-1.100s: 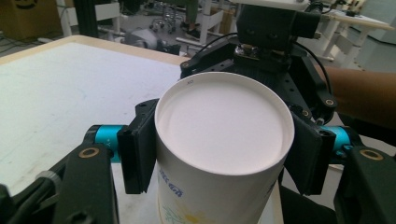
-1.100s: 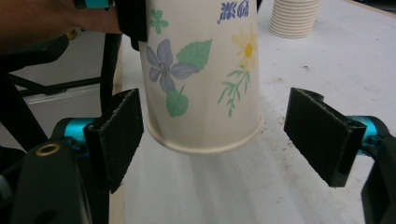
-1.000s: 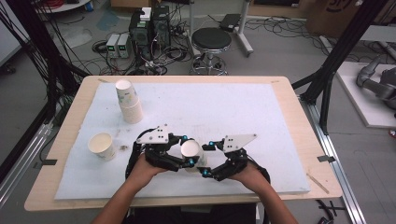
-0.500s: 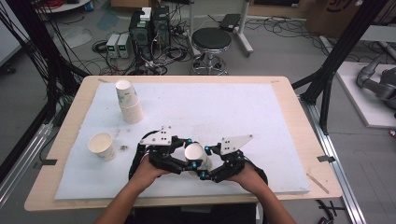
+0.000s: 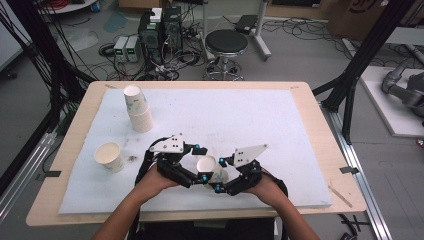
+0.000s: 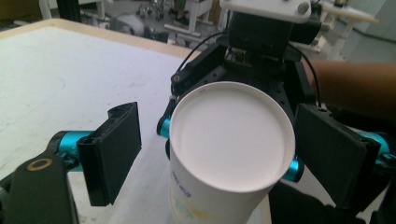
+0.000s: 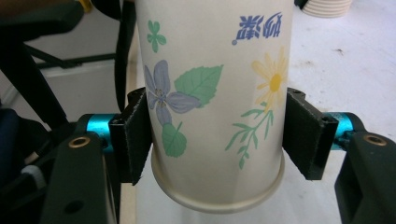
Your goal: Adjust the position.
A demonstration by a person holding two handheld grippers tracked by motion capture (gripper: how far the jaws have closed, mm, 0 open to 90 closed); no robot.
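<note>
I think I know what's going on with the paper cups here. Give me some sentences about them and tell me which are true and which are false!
1. The right gripper squeezes the flowered cup between its pads. True.
2. The left gripper also squeezes that cup. False: its jaws have just been opening and stand apart, with a gap showing at the left pad in the left gripper view.
3. Another single cup stands on the white mat to the left of the hands. True.
4. The stack of cups sits at the mat's right edge. False: it stands near the far left corner.
5. The held cup is plain white. False: it has flowers and leaves printed on it.
</note>
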